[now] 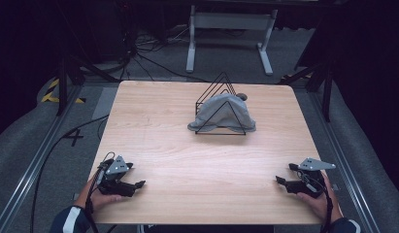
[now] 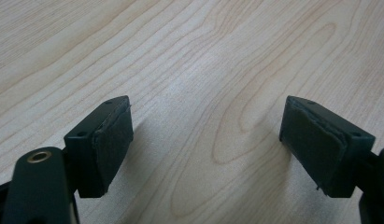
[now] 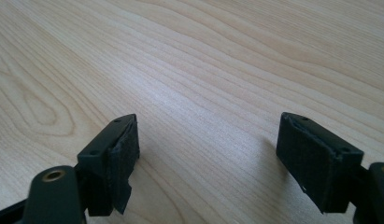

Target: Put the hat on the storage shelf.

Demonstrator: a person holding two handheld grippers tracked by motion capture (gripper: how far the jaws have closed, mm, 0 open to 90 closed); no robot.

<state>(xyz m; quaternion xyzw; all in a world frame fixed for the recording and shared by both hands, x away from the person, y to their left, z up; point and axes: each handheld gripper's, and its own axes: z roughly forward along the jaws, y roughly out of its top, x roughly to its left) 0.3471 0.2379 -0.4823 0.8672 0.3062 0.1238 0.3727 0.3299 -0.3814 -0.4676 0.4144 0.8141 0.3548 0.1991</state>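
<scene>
Light wood table (image 1: 187, 160), person seated at near edge, one set of tongs in each hand. Left tongs (image 1: 134, 185) low at near-left corner, held by left hand (image 1: 107, 198), grey three-cornered plate on top, tips pointing inward to the table's middle. Right tongs (image 1: 283, 181) at near-right corner in right hand (image 1: 319, 201), same plate on top, tips also pointing inward. Both well apart from each other and from the rack. In the left gripper view the left tongs (image 2: 206, 144) are spread wide, bare wood grain between the black pads (image 2: 112, 149), nothing pinched. In the right gripper view the right tongs (image 3: 208, 158) are likewise spread wide over bare table, pad (image 3: 122, 163) edge a bit frayed, nothing held. Toward the far side, right of centre, stands a black wire rack (image 1: 221, 104) made of upright triangle frames. A grey cloth item (image 1: 221, 114), looks like a cap, sits in the rack between the frames, draped, its lower edges spilling onto the table on both sides. A small dark rounded bit (image 1: 241, 96) shows just behind the rack; cannot tell what it is. Beyond the table, grey floor with cables (image 1: 139, 53) and a white stand's legs (image 1: 228, 36).
</scene>
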